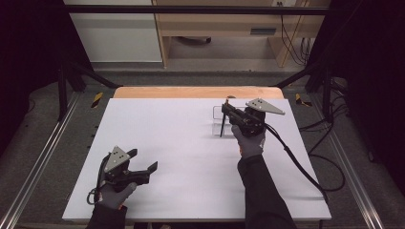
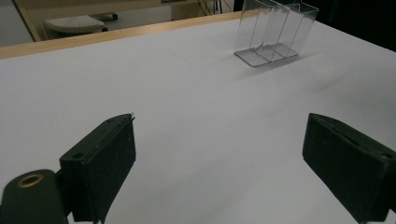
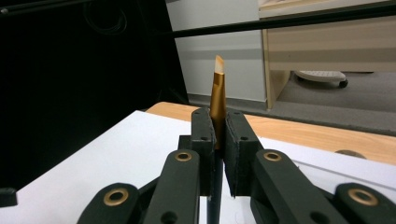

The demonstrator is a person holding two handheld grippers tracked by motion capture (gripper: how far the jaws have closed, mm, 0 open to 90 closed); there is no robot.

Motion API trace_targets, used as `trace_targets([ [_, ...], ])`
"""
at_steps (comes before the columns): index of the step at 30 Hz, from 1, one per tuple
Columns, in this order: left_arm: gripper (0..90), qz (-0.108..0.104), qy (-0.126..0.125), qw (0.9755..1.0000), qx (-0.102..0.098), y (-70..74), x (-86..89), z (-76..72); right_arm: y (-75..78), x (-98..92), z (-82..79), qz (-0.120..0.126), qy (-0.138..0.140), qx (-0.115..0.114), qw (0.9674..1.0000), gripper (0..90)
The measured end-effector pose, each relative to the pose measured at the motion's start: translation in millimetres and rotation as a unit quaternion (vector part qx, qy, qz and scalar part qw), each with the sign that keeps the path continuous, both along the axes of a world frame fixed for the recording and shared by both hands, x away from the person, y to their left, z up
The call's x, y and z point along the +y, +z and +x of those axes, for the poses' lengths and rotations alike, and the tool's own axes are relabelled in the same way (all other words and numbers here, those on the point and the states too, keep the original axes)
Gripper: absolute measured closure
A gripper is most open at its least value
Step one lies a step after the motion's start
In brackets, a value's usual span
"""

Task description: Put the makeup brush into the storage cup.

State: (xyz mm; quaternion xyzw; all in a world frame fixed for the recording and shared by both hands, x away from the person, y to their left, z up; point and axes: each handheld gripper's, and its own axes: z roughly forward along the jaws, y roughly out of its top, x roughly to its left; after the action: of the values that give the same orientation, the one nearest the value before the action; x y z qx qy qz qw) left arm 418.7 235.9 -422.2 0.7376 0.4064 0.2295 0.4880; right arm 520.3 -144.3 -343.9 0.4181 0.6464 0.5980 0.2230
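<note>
The person's left hand [image 1: 114, 193] rests low at the near left of the white tabletop [image 1: 181, 157], forearm coming in from the bottom edge, holding the left tool [image 1: 143, 164] just over the surface and aimed toward the far right. Its jaws stand wide apart with nothing between them; in the left gripper view only bare tabletop lies in the gap.

The right hand [image 1: 250, 140] is stretched forward to the far right part of the tabletop, arm nearly straight. The right tool [image 1: 228, 110] is clamped together on a slim brush [image 3: 217, 93]: its gold ferrule and pale angled tip stick up past the jaws in the right gripper view, while its dark handle hangs down toward the tabletop in the high view.

A clear plastic rack [image 2: 275, 32] with upright dividers stands at the far right of the tabletop, just beside the brush. Its slots look empty.
</note>
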Motion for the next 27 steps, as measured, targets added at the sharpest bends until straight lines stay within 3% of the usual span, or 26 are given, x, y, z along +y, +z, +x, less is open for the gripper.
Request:
trace_targets([
  [27, 8.7, 0.002, 0.000, 1.0000, 0.002, -0.9, 2.0, 0.4, 18.9, 3.1, 40.8, -0.006, -0.045, -0.010, 0.9989, 83.7],
])
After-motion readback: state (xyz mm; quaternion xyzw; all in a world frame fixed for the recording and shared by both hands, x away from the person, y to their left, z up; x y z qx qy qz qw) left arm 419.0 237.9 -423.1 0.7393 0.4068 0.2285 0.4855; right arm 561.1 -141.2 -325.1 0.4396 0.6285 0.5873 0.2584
